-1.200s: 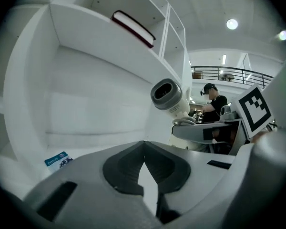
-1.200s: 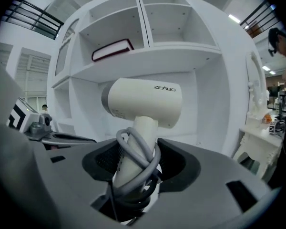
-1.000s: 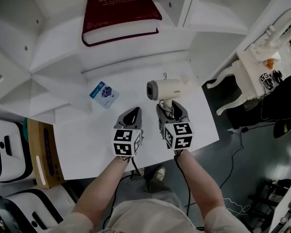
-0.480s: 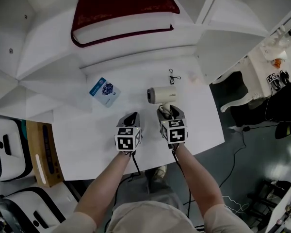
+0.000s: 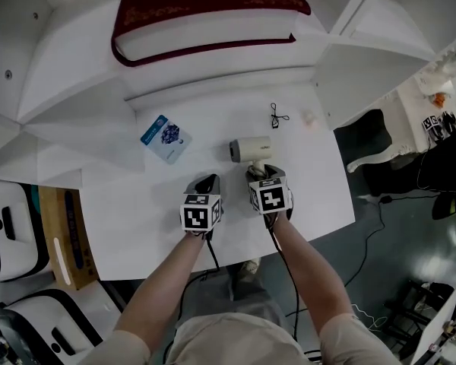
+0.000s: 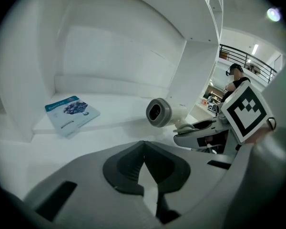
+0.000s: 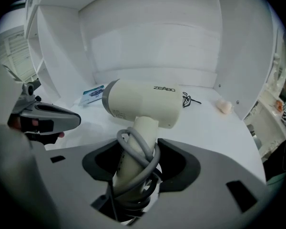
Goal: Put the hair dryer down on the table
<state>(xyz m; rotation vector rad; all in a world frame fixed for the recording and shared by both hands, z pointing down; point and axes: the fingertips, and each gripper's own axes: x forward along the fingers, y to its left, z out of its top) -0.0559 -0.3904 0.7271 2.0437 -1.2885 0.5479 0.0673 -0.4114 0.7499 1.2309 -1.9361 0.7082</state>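
While the right gripper (image 7: 138,166) clamps its jaws on the handle of the dryer (image 7: 143,104), a smooth cream cylinder with grey cord looped round that handle, the barrel hangs level over the matte white table (image 5: 137,211). The left gripper (image 6: 143,171) sits just beside it, jaws together on nothing. Its view alone shows the barrel's round grey-rimmed end; only the right gripper view shows the cord. Only the head view shows the thick maroon book (image 5: 205,21) on the shelf. A flat blue card (image 5: 166,139) lies to the dryer's left.
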